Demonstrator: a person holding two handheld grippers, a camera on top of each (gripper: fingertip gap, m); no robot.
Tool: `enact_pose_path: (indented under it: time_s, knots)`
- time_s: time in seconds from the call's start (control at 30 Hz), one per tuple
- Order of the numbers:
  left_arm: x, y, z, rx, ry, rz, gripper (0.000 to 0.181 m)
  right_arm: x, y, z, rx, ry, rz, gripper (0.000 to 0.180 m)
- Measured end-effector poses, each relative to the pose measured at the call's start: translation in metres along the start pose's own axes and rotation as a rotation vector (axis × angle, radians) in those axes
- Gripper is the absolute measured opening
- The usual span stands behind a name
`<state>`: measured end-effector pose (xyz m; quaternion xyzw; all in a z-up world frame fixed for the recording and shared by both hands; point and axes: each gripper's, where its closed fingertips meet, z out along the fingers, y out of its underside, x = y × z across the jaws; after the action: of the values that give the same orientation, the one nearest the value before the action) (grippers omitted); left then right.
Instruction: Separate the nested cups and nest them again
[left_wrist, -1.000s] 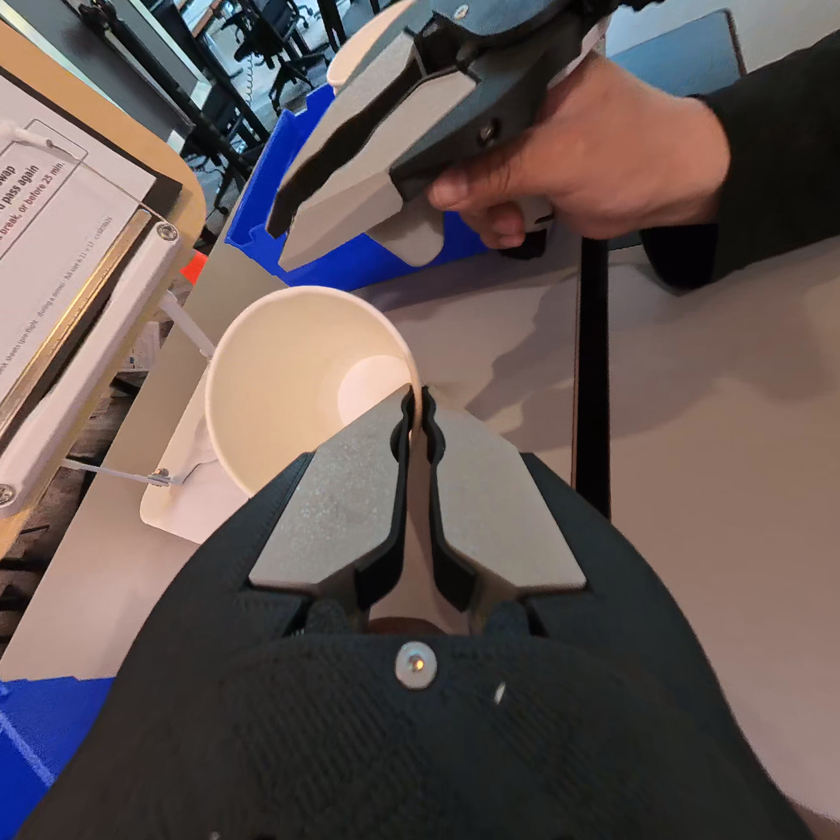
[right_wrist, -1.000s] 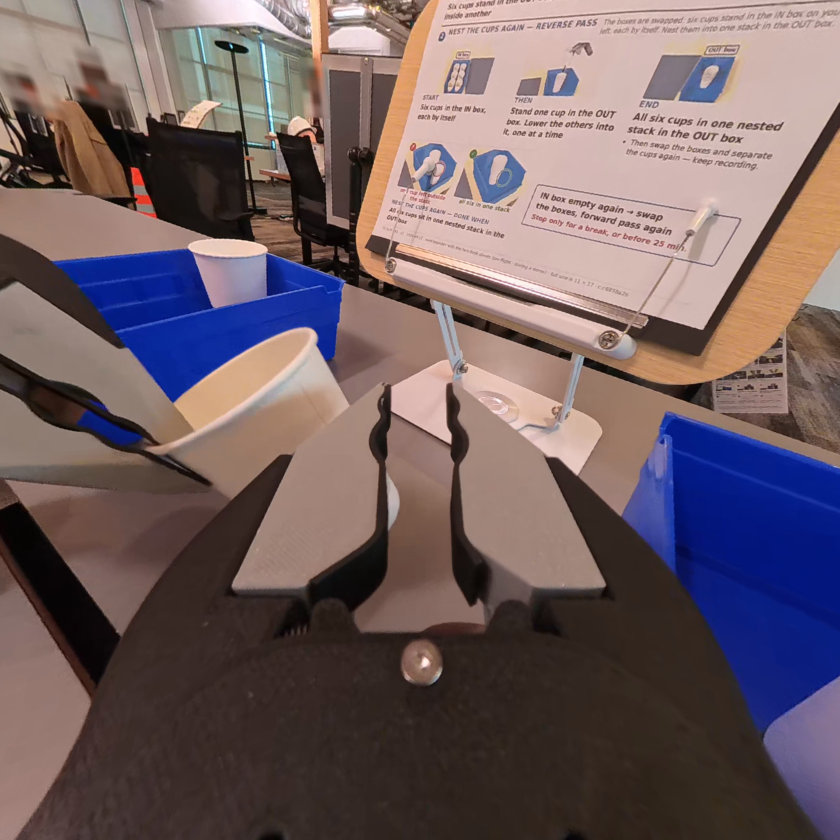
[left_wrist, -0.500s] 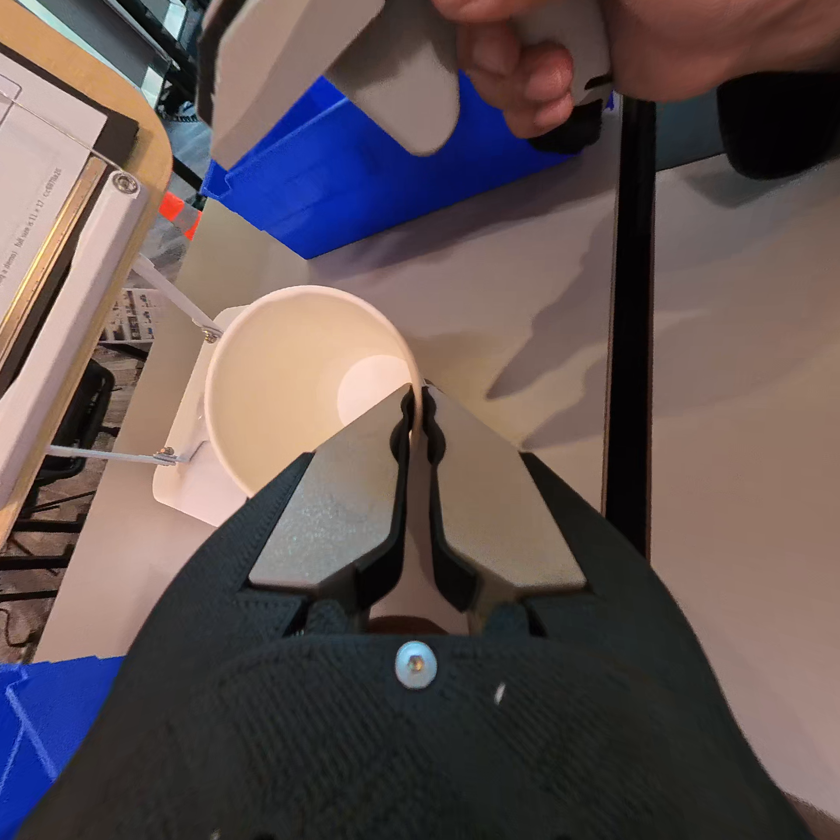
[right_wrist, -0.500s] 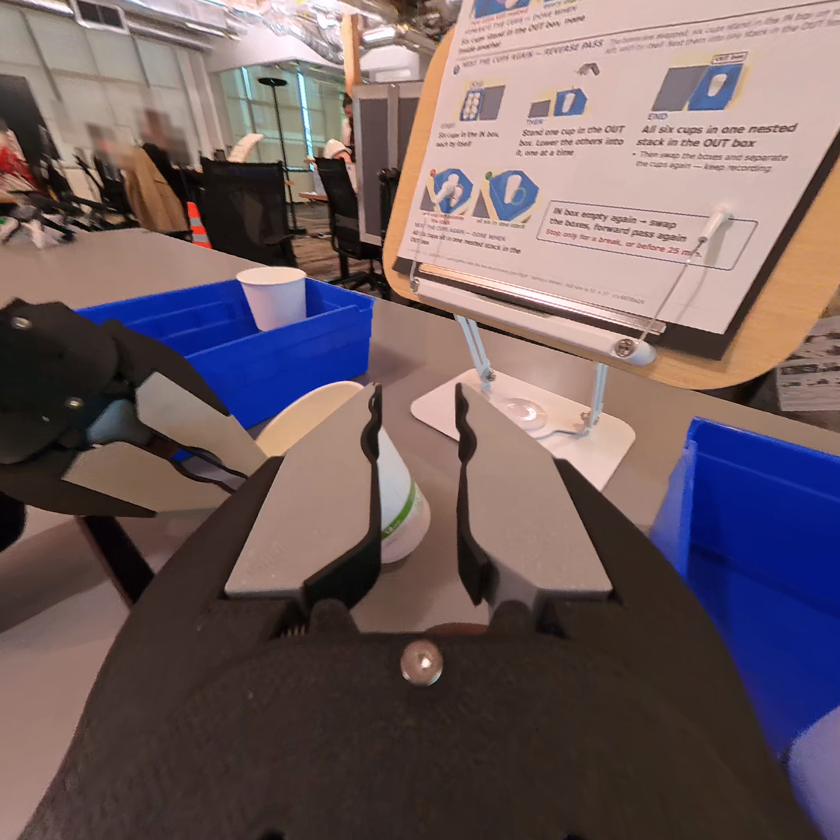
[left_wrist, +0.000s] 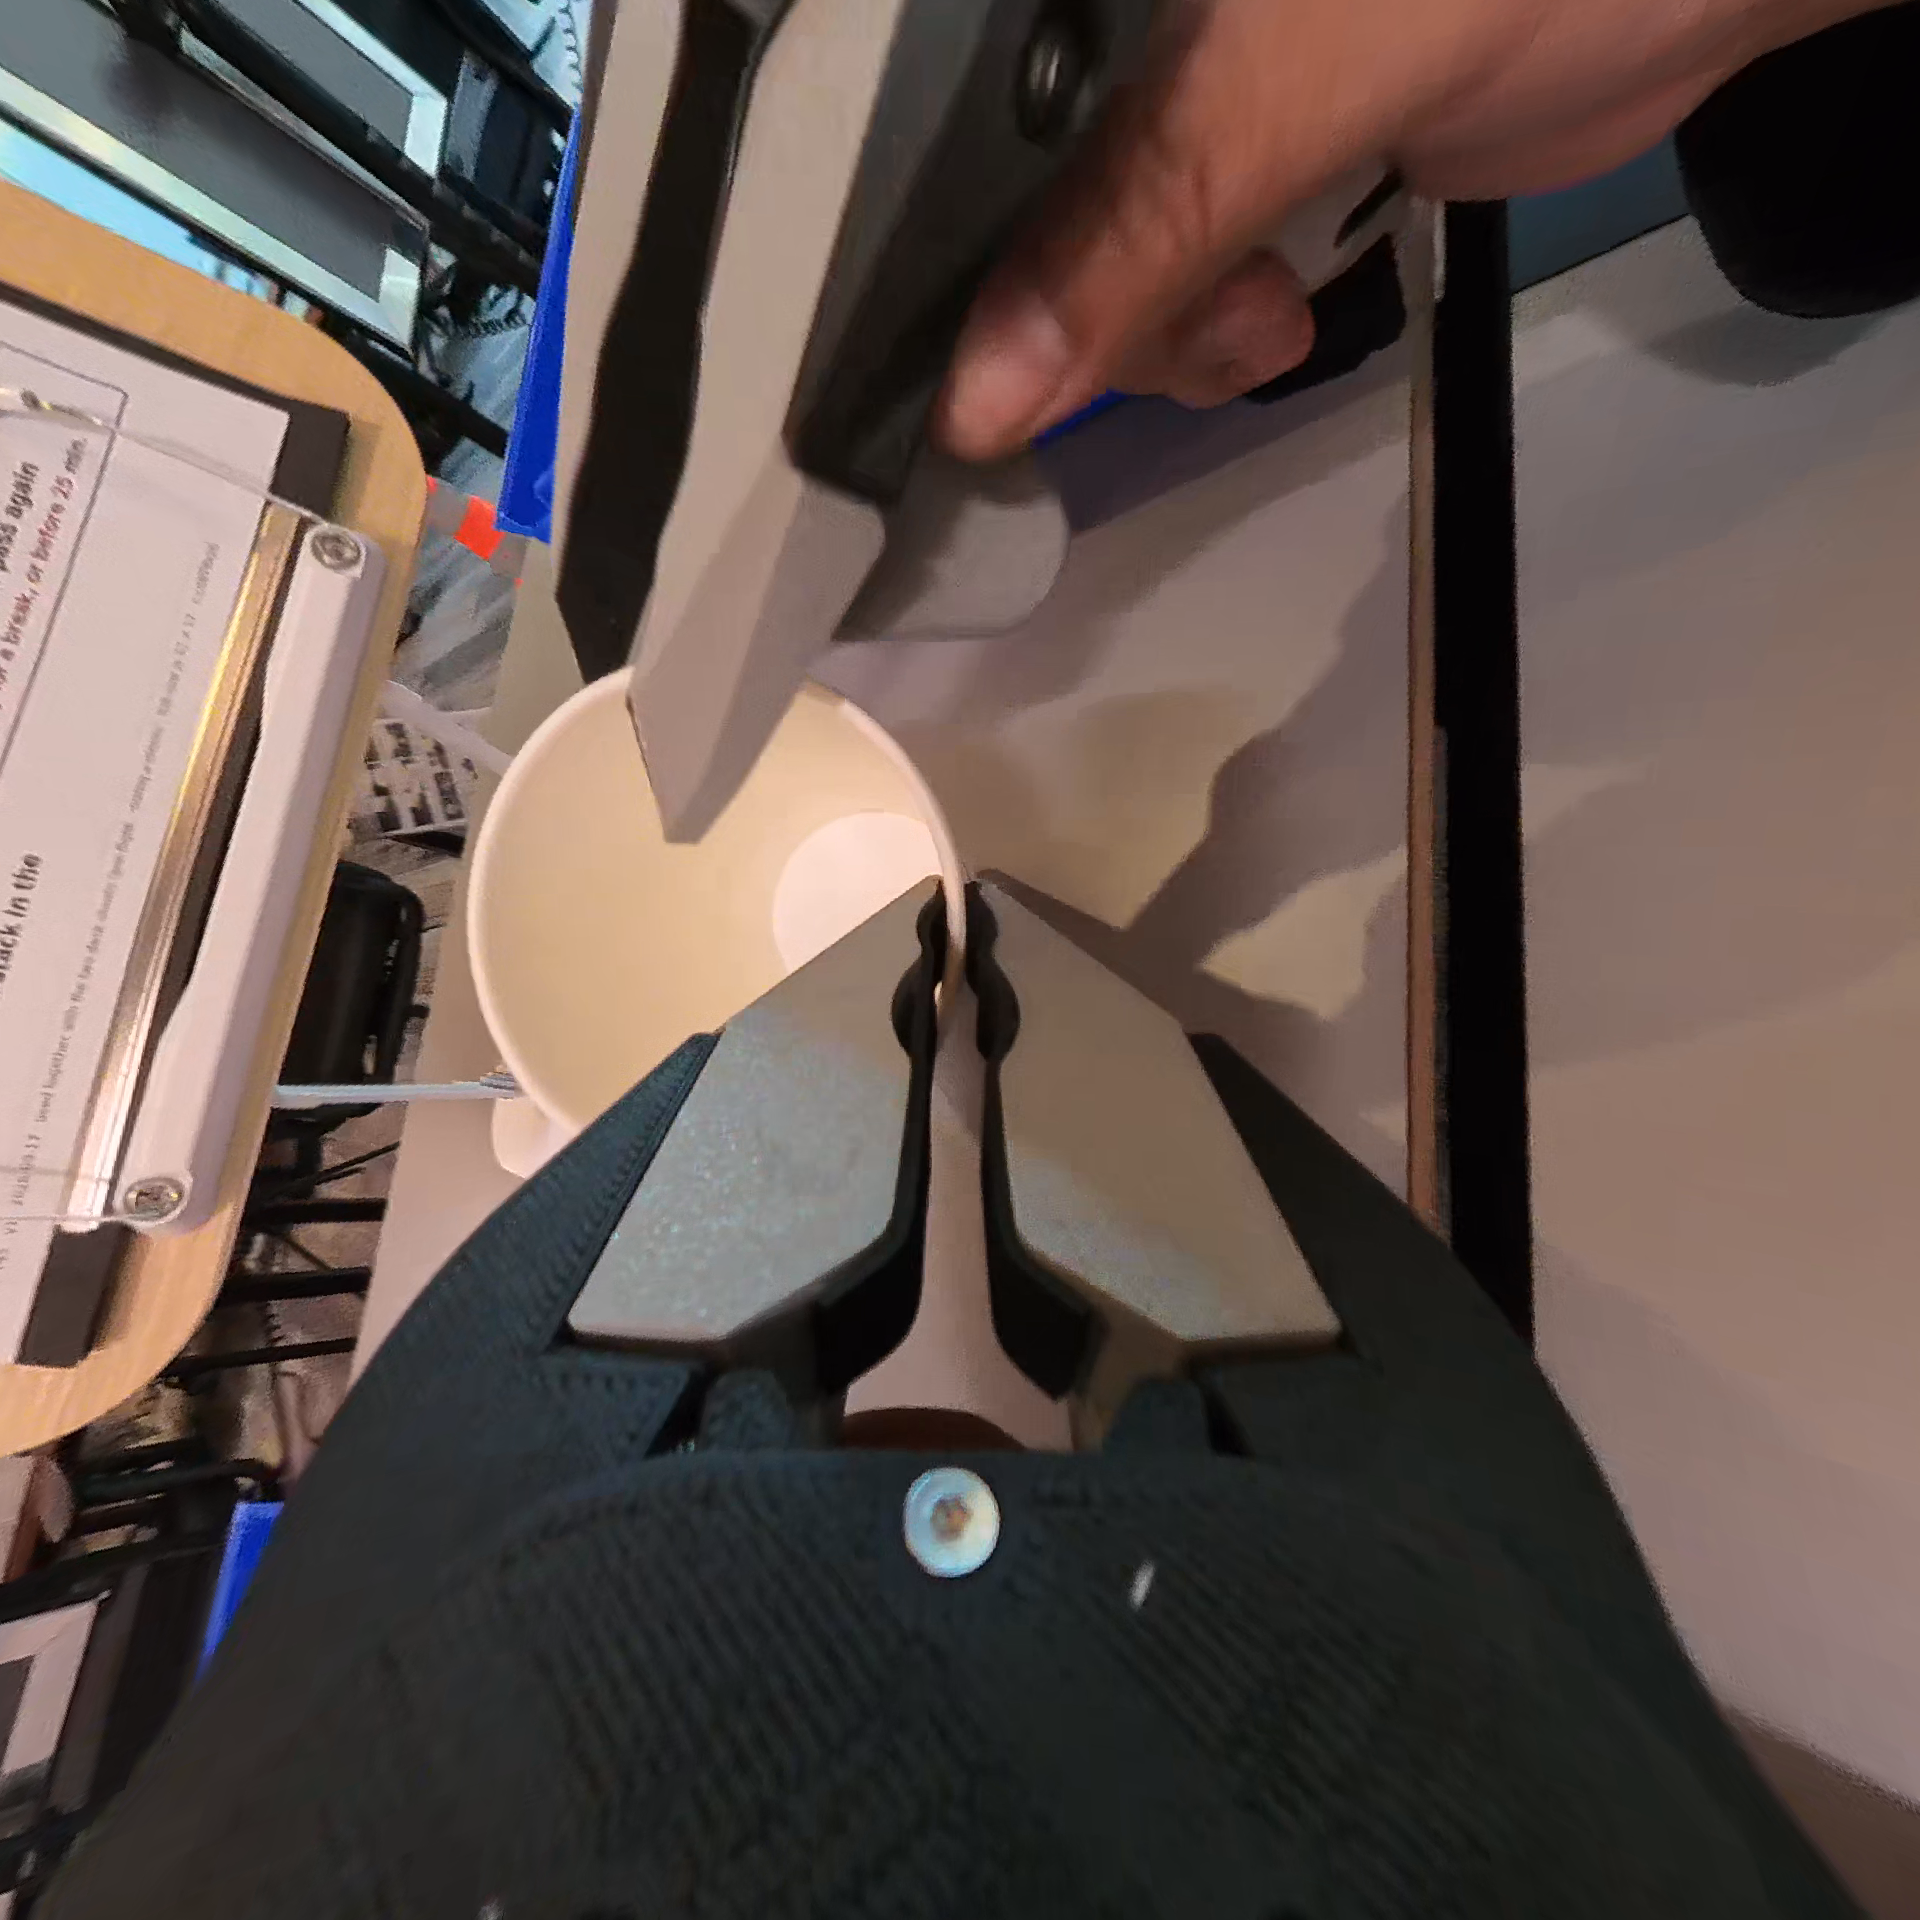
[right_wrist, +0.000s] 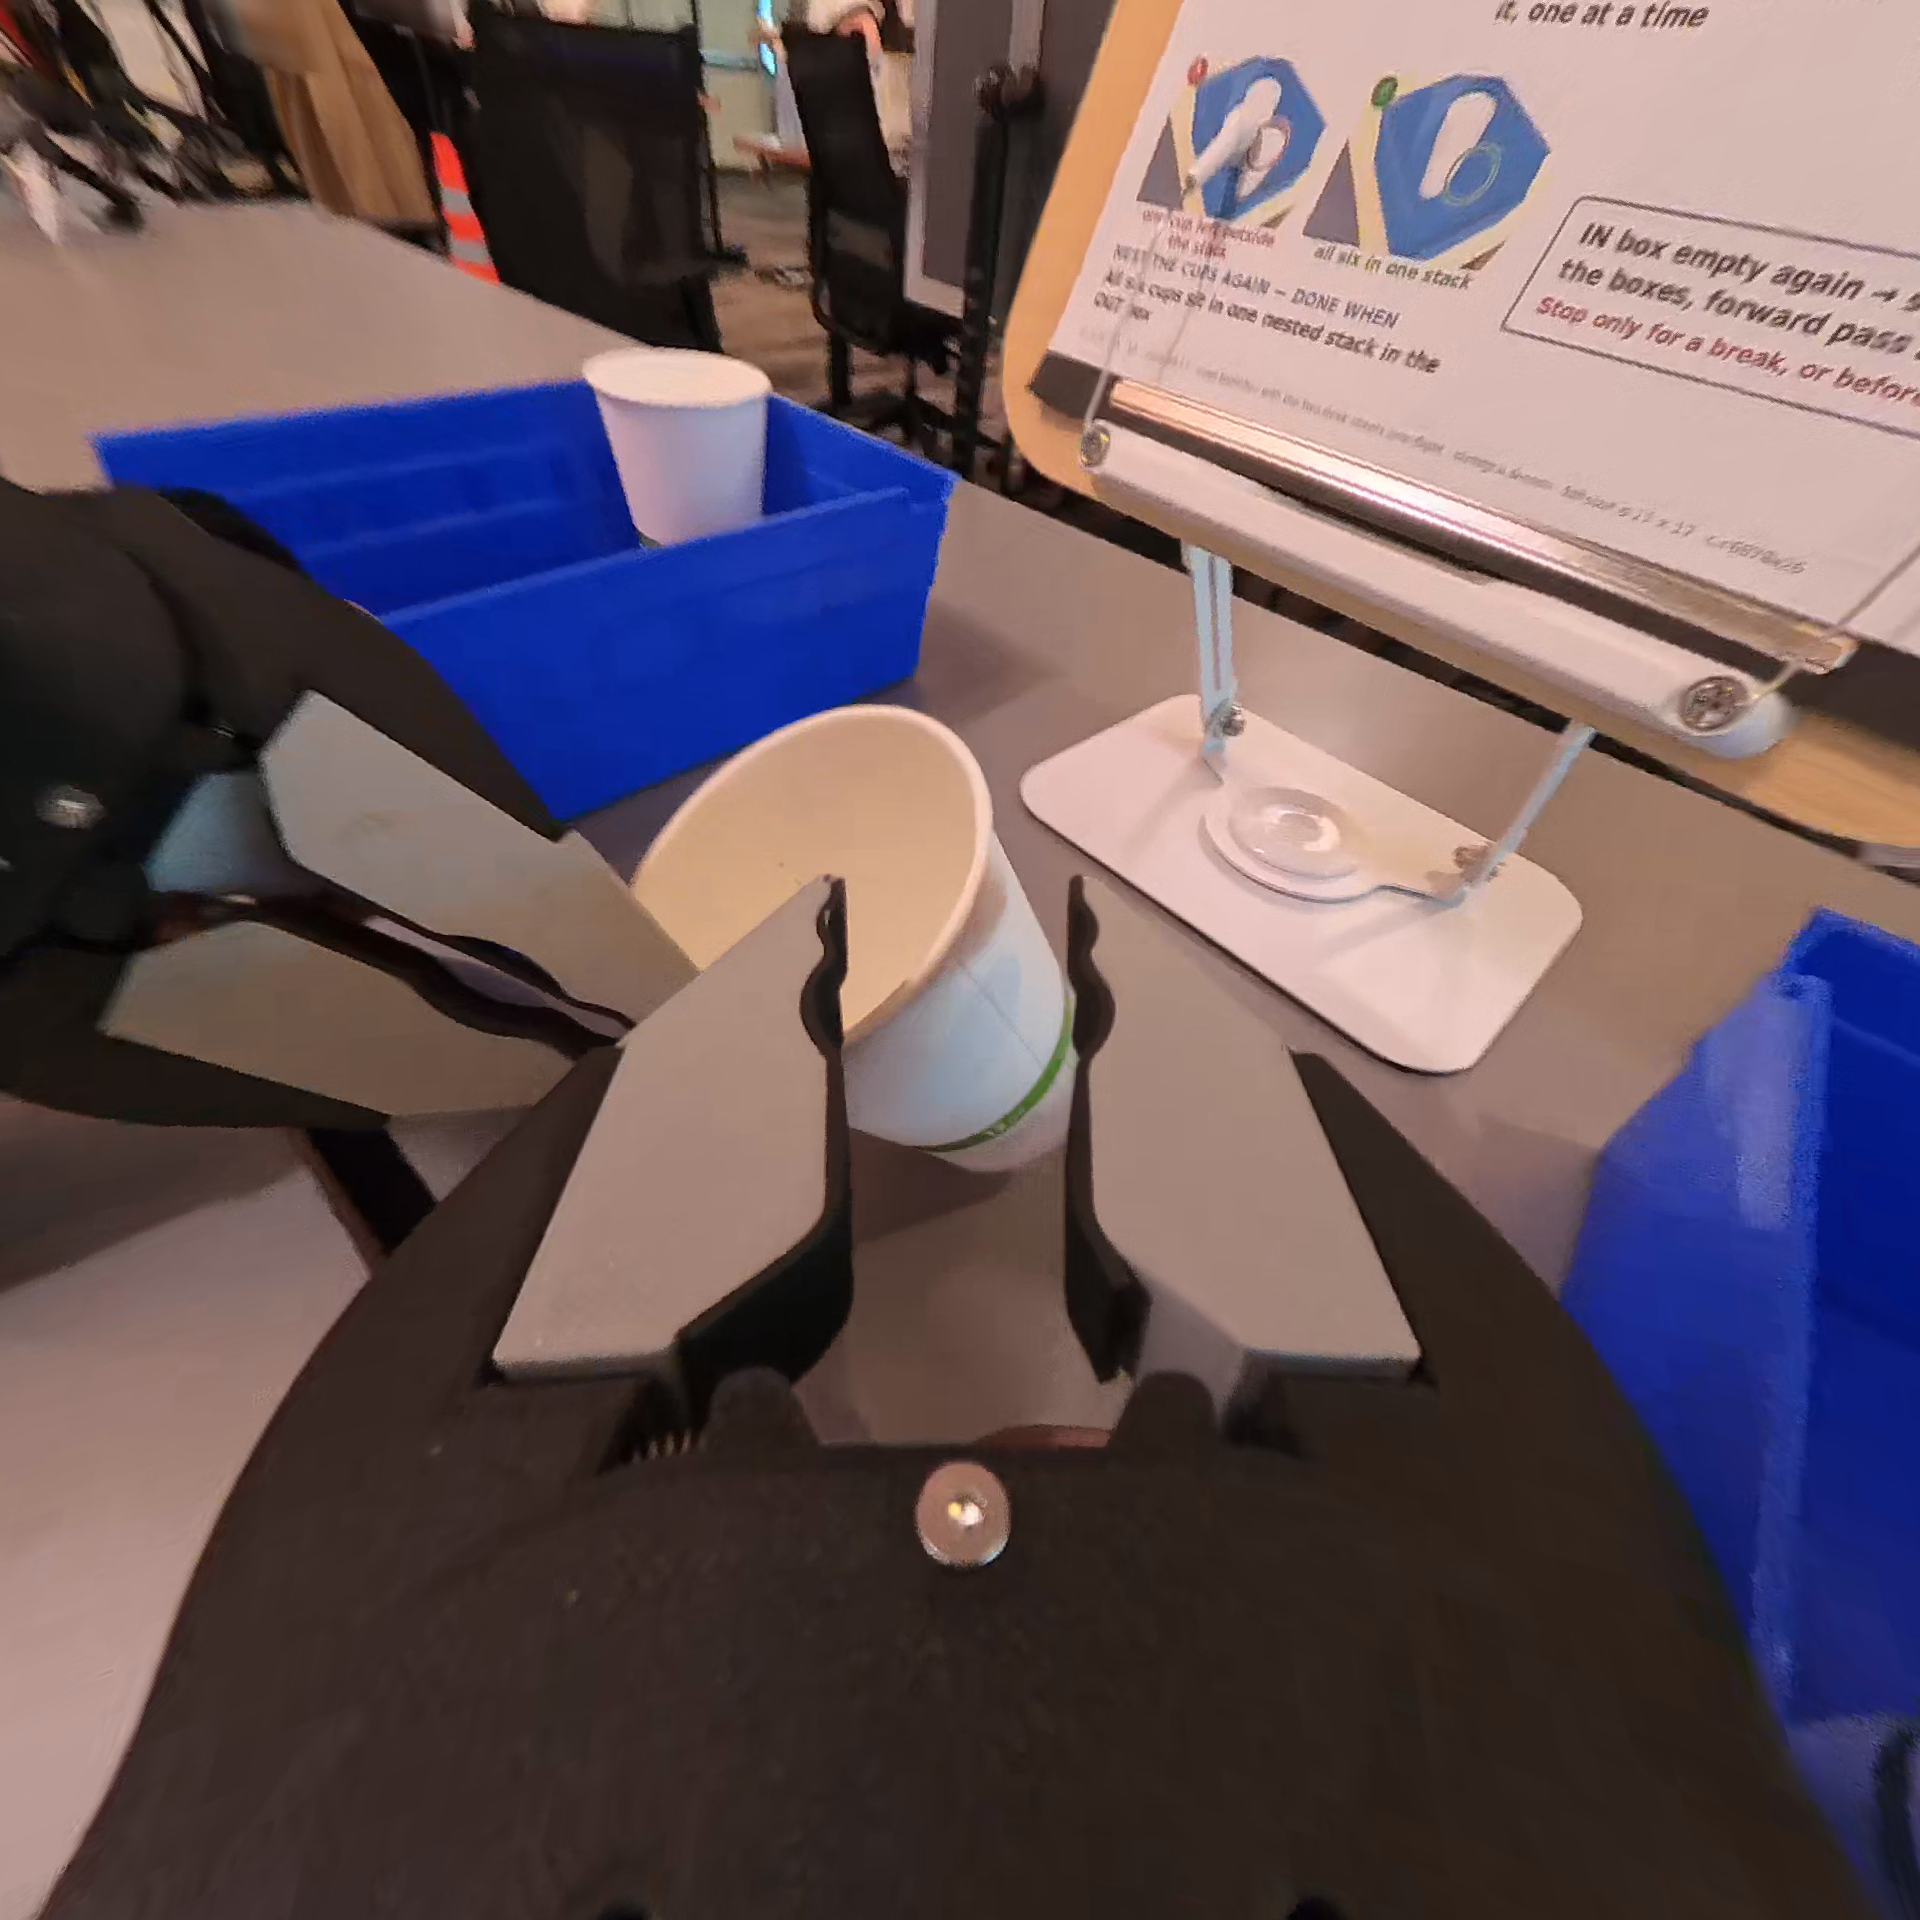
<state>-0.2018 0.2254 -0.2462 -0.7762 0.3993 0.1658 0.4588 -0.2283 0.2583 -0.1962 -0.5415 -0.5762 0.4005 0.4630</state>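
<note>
Left wrist view: left gripper (left_wrist: 954, 914) jaws pinch the tilted cup (left_wrist: 665, 914) rim; right gripper (right_wrist: 951, 914) jaws gape around it.

Tilted paper cup (right_wrist: 940, 1023) showing white outside, green band near base, cream inside. Second cup (right_wrist: 681, 442) showing plain white. Bins (right_wrist: 665, 634) showing solid blue. Gripper fingers (right_wrist: 696, 1153) showing grey faces, black edges, black body. Stand base (right_wrist: 1330, 935) showing white; board edge (left_wrist: 390, 499) showing light wood tone. Table (left_wrist: 1683, 831) showing grey.

An instruction board (right_wrist: 1558, 312) stands on its white base (right_wrist: 1340, 935) on the grey tabletop (right_wrist: 1039, 603); chairs (right_wrist: 582, 156) sit behind.
</note>
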Motion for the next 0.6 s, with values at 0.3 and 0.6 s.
enact_pose_path:
  time_s: [0.3,0.6]
  knots:
    - [0.001,0.003,0.007,-0.128,-0.086,0.168,0.0,0.007,0.018,0.006,-0.094,0.074,-0.057,0.012]
    - [0.013,-0.02,0.009,0.016,0.012,-0.029,0.006,0.029,0.027,0.006,-0.097,0.106,0.057,0.0]
